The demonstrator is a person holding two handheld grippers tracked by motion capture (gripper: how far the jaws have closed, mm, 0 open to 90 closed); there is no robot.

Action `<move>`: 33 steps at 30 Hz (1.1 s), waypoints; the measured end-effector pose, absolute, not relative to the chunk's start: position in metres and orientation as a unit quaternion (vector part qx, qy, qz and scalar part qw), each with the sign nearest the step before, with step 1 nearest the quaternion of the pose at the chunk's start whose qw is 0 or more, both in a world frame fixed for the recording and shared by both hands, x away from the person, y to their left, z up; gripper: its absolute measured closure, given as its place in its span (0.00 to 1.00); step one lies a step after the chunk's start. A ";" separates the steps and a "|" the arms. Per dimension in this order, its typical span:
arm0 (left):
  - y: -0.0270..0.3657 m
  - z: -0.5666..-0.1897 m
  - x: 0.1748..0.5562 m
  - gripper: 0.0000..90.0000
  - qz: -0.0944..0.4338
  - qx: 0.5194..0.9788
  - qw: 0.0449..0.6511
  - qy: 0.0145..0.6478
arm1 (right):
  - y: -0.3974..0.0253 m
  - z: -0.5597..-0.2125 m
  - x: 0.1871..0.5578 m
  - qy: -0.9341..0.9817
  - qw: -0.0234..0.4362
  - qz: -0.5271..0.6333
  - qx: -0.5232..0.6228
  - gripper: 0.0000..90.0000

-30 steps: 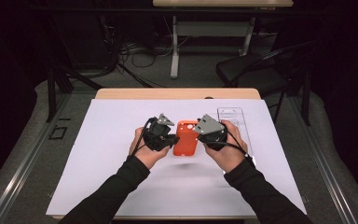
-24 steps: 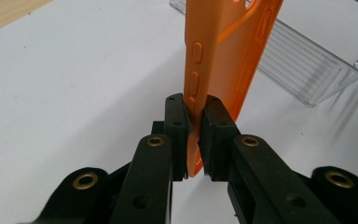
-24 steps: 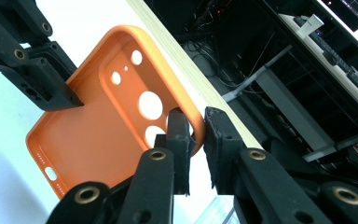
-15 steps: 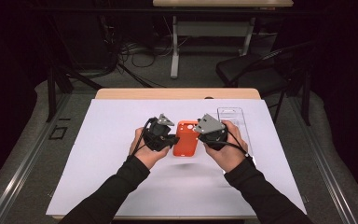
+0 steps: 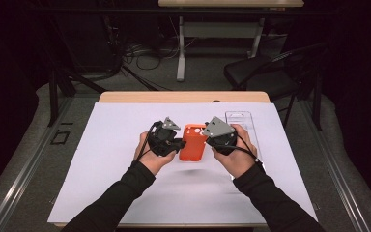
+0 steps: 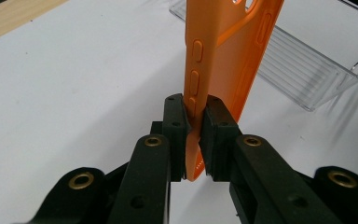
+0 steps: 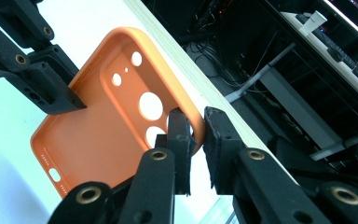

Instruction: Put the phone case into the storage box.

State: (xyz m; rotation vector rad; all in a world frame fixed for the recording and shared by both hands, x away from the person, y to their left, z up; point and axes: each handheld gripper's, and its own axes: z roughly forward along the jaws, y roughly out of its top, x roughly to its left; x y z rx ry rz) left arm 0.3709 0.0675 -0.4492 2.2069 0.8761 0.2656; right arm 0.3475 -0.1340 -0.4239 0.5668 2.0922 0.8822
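An orange phone case (image 5: 192, 142) hangs above the white worktop (image 5: 101, 159), with a clear plastic tray (image 5: 244, 126) lying just beyond and to the right of it. The left tool (image 6: 193, 126) pinches the case's button edge tight. The right tool (image 7: 196, 140) straddles its camera-hole edge, jaws narrow, both hands flanking the case.

A white sheet-covered wooden table (image 5: 125, 125) is set on grey carpet (image 5: 29, 159). At twelve o'clock a white-legged desk (image 5: 181, 48) is seen, cables (image 5: 145, 53) beneath; at two o'clock, a black chair (image 5: 265, 72). The room is dimly lit.
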 end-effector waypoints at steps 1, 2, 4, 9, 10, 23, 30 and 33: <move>0.068 -0.449 0.371 0.89 0.103 0.858 0.369 0.341 | -0.134 -0.424 0.347 0.823 0.389 0.347 0.223 0.91; 0.068 -0.449 0.371 0.87 0.103 0.859 0.368 0.341 | -0.134 -0.423 0.348 0.824 0.389 0.347 0.222 0.91; 0.068 -0.449 0.372 0.84 0.102 0.858 0.369 0.342 | -0.134 -0.423 0.348 0.824 0.389 0.348 0.222 0.91; 0.069 -0.450 0.372 0.76 0.103 0.855 0.379 0.339 | -0.135 -0.422 0.349 0.824 0.390 0.346 0.220 0.91; 0.069 -0.450 0.372 0.75 0.103 0.855 0.380 0.338 | -0.136 -0.421 0.349 0.824 0.391 0.346 0.221 0.91; 0.072 -0.455 0.374 0.60 0.110 0.849 0.397 0.332 | -0.143 -0.417 0.354 0.822 0.404 0.335 0.220 0.91; 0.077 -0.459 0.376 0.54 0.115 0.849 0.405 0.320 | -0.148 -0.414 0.358 0.820 0.418 0.326 0.217 0.91; 0.079 -0.462 0.377 0.53 0.117 0.850 0.403 0.319 | -0.150 -0.412 0.360 0.819 0.422 0.323 0.216 0.91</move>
